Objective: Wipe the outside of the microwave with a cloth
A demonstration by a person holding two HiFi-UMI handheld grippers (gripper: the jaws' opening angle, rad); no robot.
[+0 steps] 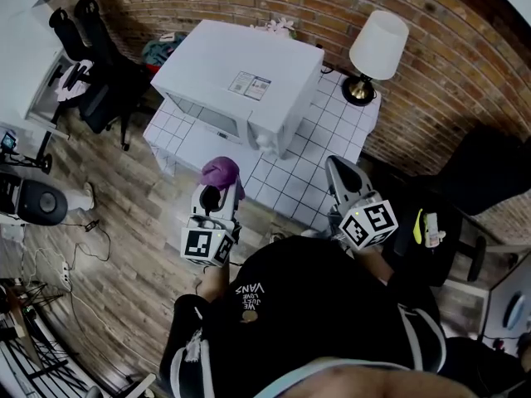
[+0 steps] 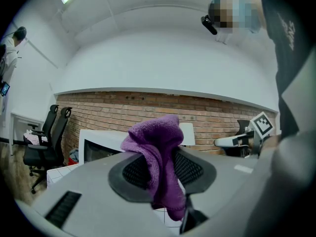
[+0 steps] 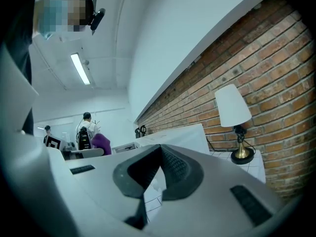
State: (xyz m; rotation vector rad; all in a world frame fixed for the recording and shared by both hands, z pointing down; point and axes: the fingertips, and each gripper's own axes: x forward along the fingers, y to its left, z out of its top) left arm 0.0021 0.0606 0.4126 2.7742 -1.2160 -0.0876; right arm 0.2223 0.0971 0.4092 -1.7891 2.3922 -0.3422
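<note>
Poised to clean: the left gripper has its two fingers clamped on a soft purple knitted cloth, pinched at mid-fold. A rounded crest bulges above and past the fingertips and a loose tail hangs below them.

The right gripper has its fingers pressed together at the tips with nothing between them; only white tiles show through the gap lower down.

The boxy white microwave oven sits on a white tiled table, ahead of both sets of fingertips. It is near the left ones but not touching them. A white-shaded lamp on a brass base stands beyond and to the right of the right fingers, against the brick wall.

The cloth looks light and limp and will likely fold or drag rather than push. The present hold suits it, provided the crest beyond the fingertips, not the hard jaw pads, meets the casing. The oven's shell appears smooth and rigid, so light pressure should do; it might slide on the tiles under a hard push.
</note>
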